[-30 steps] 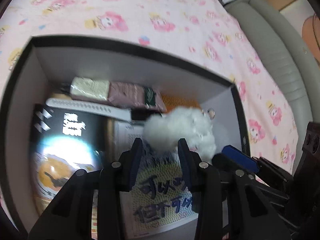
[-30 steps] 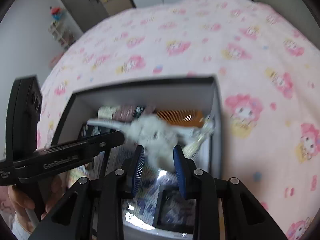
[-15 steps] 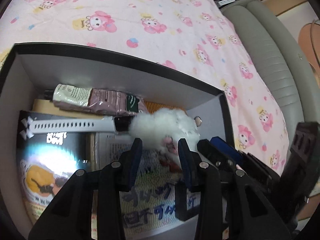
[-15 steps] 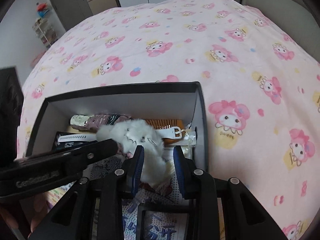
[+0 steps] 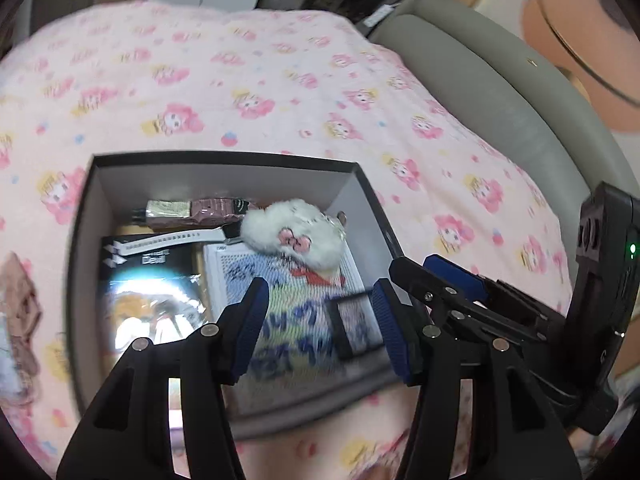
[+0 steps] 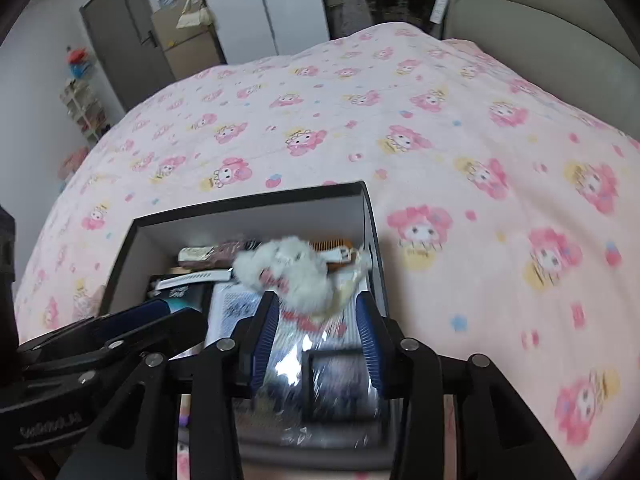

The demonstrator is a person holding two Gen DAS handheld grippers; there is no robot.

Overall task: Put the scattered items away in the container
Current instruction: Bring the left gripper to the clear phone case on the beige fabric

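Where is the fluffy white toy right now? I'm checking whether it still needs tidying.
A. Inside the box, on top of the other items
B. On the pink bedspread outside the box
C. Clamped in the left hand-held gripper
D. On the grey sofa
A: the toy lies inside the box, resting on the printed booklet, with neither hand-held gripper touching it.

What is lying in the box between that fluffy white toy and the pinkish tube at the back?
In the left wrist view, the dark end of a white watch strap lies between the fluffy white toy and the tube; otherwise they nearly touch.
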